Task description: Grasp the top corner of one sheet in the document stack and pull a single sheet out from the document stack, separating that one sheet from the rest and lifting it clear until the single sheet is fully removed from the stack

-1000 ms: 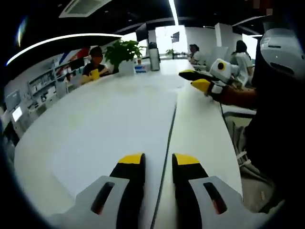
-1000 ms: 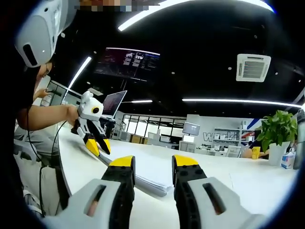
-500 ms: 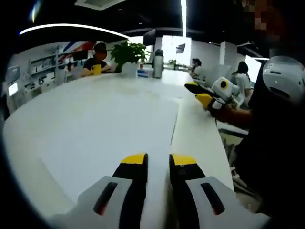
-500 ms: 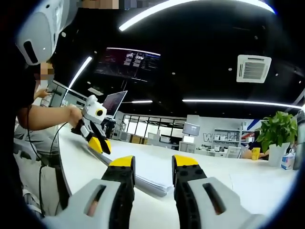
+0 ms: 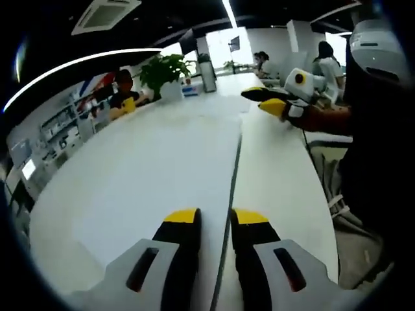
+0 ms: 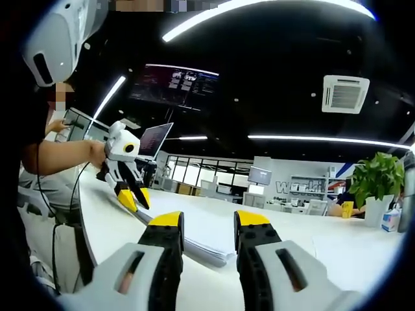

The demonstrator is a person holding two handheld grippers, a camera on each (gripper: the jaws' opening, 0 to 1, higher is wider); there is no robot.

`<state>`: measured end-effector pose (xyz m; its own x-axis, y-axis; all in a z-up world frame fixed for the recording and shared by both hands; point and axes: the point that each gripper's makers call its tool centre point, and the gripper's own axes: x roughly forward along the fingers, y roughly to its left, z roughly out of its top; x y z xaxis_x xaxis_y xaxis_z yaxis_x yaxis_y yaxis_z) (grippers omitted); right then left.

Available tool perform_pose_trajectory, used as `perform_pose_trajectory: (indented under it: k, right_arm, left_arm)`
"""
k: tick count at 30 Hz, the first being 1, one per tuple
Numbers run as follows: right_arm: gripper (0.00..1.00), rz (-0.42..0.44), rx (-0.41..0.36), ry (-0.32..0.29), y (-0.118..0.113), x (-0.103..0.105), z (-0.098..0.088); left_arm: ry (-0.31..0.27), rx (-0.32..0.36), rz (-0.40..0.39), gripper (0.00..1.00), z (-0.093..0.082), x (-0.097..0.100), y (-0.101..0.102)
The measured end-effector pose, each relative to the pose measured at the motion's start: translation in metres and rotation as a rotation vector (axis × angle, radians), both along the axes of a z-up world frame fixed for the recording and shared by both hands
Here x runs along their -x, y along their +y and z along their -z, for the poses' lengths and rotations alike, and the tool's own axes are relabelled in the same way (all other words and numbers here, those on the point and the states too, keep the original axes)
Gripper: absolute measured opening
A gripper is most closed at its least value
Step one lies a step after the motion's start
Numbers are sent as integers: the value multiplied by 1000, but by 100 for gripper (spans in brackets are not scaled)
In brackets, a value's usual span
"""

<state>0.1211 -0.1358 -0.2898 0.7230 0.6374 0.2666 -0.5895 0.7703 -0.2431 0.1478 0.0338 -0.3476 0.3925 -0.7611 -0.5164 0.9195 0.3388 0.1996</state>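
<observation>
Left gripper (image 5: 214, 220) tips low over document stack (image 5: 162, 162), right gripper (image 6: 209, 223) level, fingers seemingly parted.

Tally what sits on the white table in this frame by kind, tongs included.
Tongs: 2 (left tongs, right tongs)
Document stack: 1
Potted plant: 1
Yellow cup: 1
Total: 5

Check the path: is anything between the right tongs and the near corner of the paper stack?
Nothing visible. In the right gripper view the right tongs stand open just short of the document stack corner, bare table around it. The left tongs are at the stack's far end.
</observation>
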Motion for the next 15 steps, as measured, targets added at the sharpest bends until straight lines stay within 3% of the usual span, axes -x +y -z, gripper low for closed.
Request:
perform_pose_trajectory:
  k: [3,15]
  right_arm:
    - [31,-1,4,-2,1,0,0]
    - [31,0,6,-6,0,1,0]
  left_arm:
    - [76,70,-12,19,-2,-1,1]
    - [229,203,-21,18,-4,-7,4]
